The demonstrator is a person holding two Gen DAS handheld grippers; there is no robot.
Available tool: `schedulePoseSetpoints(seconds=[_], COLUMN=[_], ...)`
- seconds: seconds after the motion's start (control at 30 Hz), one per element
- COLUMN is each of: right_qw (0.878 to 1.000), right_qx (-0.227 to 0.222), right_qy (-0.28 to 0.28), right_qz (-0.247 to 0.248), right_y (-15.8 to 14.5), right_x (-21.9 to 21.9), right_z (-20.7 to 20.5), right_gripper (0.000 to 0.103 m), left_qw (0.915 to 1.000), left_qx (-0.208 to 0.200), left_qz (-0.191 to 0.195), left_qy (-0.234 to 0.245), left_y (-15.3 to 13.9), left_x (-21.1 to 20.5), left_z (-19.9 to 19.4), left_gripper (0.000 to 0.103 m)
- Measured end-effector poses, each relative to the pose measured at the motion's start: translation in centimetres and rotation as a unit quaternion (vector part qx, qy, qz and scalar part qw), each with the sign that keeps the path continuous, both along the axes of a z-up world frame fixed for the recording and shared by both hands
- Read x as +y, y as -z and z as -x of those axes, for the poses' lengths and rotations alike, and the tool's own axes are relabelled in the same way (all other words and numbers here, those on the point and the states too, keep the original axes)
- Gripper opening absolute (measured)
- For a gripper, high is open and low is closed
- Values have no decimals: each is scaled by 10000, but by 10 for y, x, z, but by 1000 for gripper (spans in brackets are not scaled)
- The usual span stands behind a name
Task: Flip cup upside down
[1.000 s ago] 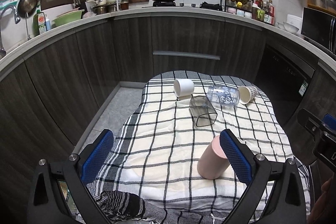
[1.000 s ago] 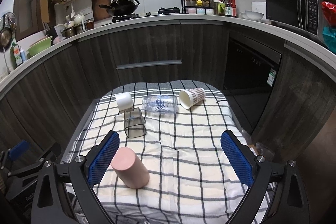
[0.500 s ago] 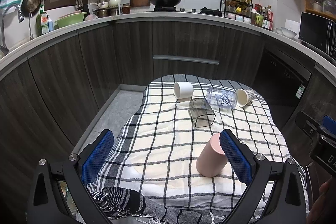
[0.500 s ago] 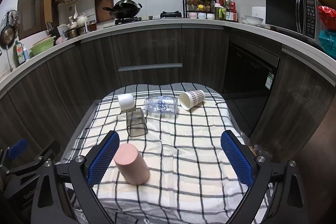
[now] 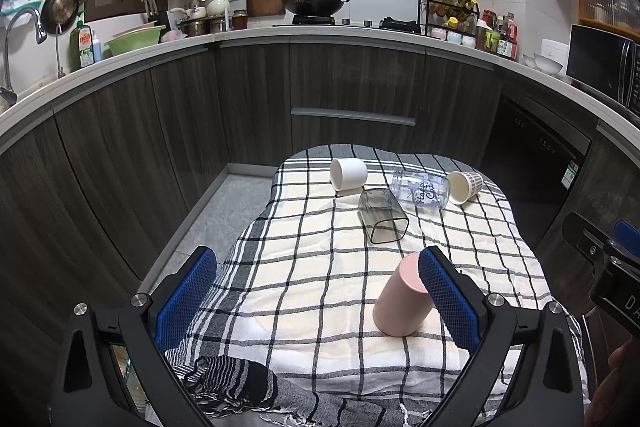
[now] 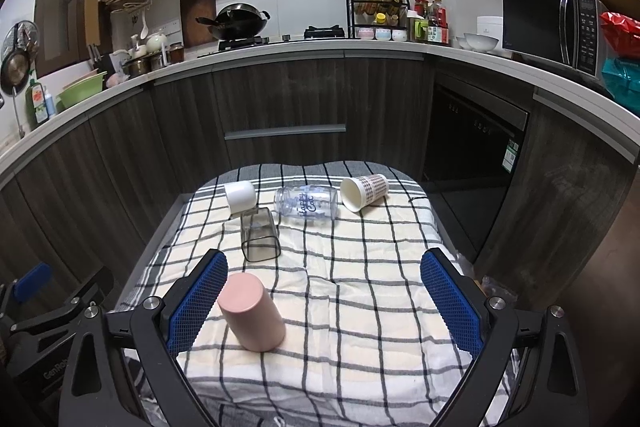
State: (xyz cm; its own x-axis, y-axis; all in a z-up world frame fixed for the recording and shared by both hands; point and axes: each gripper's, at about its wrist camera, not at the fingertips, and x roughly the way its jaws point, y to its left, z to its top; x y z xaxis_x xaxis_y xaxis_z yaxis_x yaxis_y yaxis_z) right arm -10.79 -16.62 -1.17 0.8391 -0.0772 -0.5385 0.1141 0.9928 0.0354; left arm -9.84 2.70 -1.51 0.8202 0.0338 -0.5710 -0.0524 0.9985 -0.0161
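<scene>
A pink cup [image 5: 401, 297] stands upside down on the checked cloth, also in the right wrist view [image 6: 251, 311]. A smoky square glass [image 5: 383, 215] [image 6: 259, 235], a white cup [image 5: 348, 174] [image 6: 240, 196], a clear printed glass [image 5: 421, 189] [image 6: 307, 205] and a patterned paper cup [image 5: 464, 185] [image 6: 364, 190] lie on their sides farther back. My left gripper [image 5: 318, 301] is open and empty, its right pad in front of the pink cup. My right gripper [image 6: 322, 303] is open and empty, the pink cup by its left pad.
The checked cloth [image 5: 320, 279] covers a small table [image 6: 360, 287] with floor to its left. Dark cabinets [image 5: 352, 99] and a counter with a wok curve behind. A dark dishwasher front [image 6: 472, 139] is at the right. The other gripper shows at each view's edge.
Both views have pulled back and up a little from the table. The cups have not moved and both grippers stay open.
</scene>
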Motion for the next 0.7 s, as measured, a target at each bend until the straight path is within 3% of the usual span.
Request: schedulePoseSetpoints(seconds=[0.7], right_qw=[10000], right_qx=[3], right_qy=[-1], right_qz=[-8], right_y=[0], right_x=[0], right_z=[0], right_gripper=[97], left_qw=[10000], left_qx=[36], left_qz=[-26], left_qy=[5], left_y=[5], left_x=[-1], left_z=[0], left_gripper=[103])
